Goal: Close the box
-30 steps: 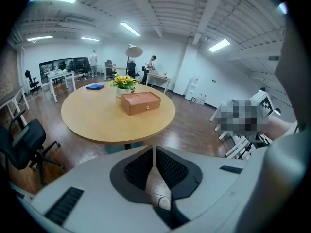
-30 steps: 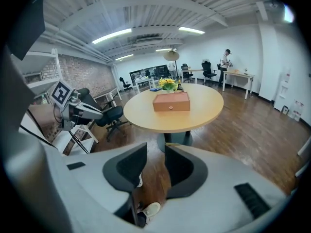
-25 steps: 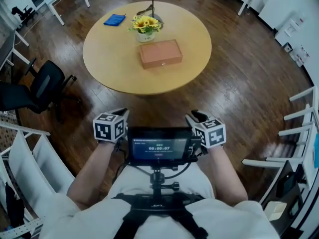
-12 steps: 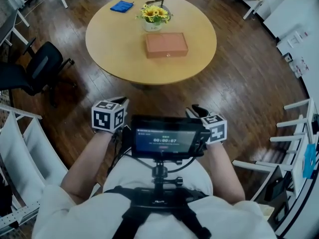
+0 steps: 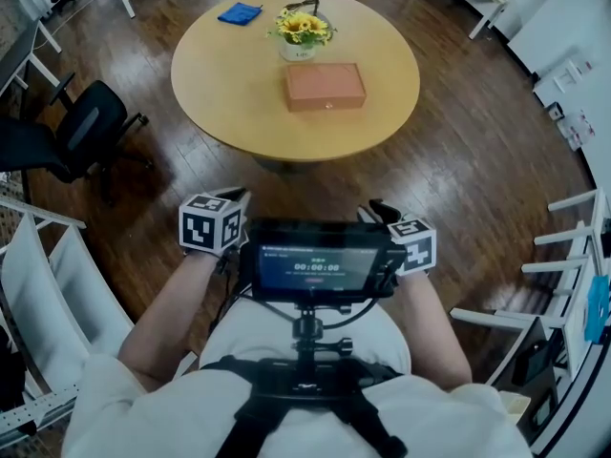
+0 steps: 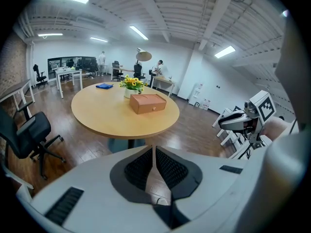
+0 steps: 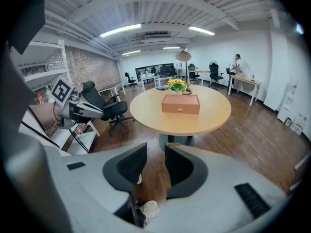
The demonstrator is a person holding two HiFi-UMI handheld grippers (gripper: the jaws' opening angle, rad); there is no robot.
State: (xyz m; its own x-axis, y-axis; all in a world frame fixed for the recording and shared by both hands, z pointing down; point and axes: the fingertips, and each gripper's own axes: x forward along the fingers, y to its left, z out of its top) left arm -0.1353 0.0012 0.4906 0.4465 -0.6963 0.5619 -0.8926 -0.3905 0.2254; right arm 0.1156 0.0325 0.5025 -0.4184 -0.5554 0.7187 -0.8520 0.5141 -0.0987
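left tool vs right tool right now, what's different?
Jaws: left tool together, right tool apart with a clear gap. Head view: the left tool's marker cube sits slightly higher in frame than the right tool's. Shared: both empty, both well short of the table holding the box.

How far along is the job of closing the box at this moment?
Done, it seems: the box on the table already looks shut, lid flat. In hand: nothing; the left gripper is shut, the right gripper open, both empty and far from it. Left: perhaps only checking the lid up close.

Matt box (image 5: 325, 86), smooth wooden table (image 5: 229, 74)
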